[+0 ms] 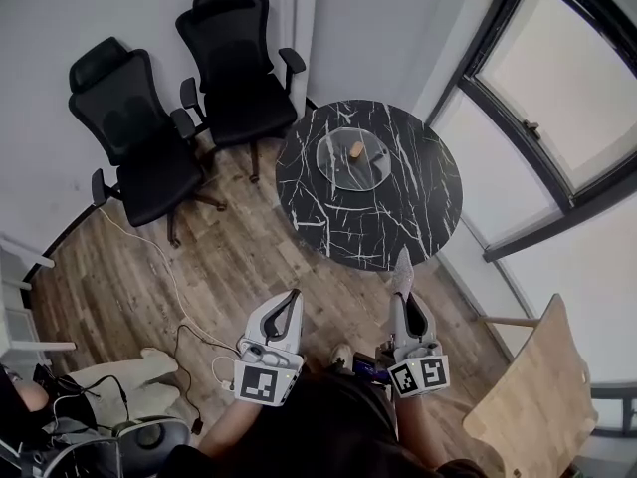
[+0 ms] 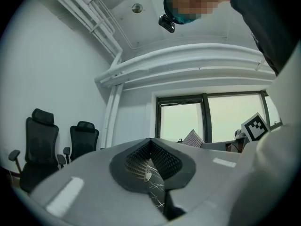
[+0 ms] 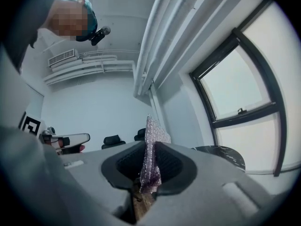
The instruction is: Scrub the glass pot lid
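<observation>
the right gripper (image 1: pixel 403 302) is clamped on a silvery scrub cloth (image 1: pixel 402 270). the cloth stands up past the jaw tips, so its free edge can meet the glass. the left gripper (image 1: pixel 291 305) is closed on nothing, probably kept free to steady the lid. the glass pot lid (image 1: pixel 348 159) lies knob-up near the centre of the round table (image 1: pixel 309 217), at 12 o'clock from both grippers and well apart from them.

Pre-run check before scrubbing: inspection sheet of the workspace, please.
Surface: round black marble table.
Job's things: glass pot lid lies on the table, knob up; scrub cloth in the right gripper.
Clutter: nothing seen.
Grippers: left gripper shut, empty; right gripper shut on the scrub cloth; both short of the table.
Cables: white cable and black cable on the floor.
Surroundings: two office chairs, window, wooden chair.
</observation>
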A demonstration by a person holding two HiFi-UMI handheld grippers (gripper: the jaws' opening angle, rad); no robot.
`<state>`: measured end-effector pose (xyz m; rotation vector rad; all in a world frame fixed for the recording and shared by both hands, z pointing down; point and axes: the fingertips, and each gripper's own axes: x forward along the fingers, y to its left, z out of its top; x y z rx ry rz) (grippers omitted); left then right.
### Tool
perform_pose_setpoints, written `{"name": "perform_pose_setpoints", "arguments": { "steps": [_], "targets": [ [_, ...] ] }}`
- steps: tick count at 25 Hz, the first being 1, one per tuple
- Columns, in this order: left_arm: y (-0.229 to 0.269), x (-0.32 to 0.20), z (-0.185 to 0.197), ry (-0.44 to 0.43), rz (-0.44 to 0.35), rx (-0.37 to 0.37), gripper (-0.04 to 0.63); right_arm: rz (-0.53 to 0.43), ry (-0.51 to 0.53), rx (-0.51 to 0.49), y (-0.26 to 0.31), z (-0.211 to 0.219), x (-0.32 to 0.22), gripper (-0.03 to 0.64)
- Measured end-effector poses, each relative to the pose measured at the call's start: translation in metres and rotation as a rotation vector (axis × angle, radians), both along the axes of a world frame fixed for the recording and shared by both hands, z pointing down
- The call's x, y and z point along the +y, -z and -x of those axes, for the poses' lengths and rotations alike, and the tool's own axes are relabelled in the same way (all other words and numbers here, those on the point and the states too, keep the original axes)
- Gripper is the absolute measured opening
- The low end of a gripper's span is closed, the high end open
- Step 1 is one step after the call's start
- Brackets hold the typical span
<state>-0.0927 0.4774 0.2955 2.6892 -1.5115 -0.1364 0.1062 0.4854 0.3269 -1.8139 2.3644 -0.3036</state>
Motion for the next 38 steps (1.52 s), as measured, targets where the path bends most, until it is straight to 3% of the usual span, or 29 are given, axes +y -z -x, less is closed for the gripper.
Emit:
{"name": "perform_pose_setpoints", "arguments": {
  "steps": [10,17,29,38],
  "targets": [
    [-0.014,0.002,0.032,-0.031,0.013,0.023,0.003,-0.001,-0.044,0.037,-0.003,0.023,0.005,0.067],
    [-0.025,-0.015,0.034,-0.044,0.026,0.039,0.003,0.011,-0.066,0.042,-0.010,0.027,-0.010,0.067],
    [-0.047,-0.123,0.003,-0.004,0.057,-0.029,0.003,0.050,-0.005,0.047,-0.038,0.001,-0.129,0.067],
    [-0.042,-0.215,-0.050,0.042,0.052,-0.004,0.003,0.045,0.047,0.066,-0.045,-0.047,-0.228,0.067]
  ]
}}
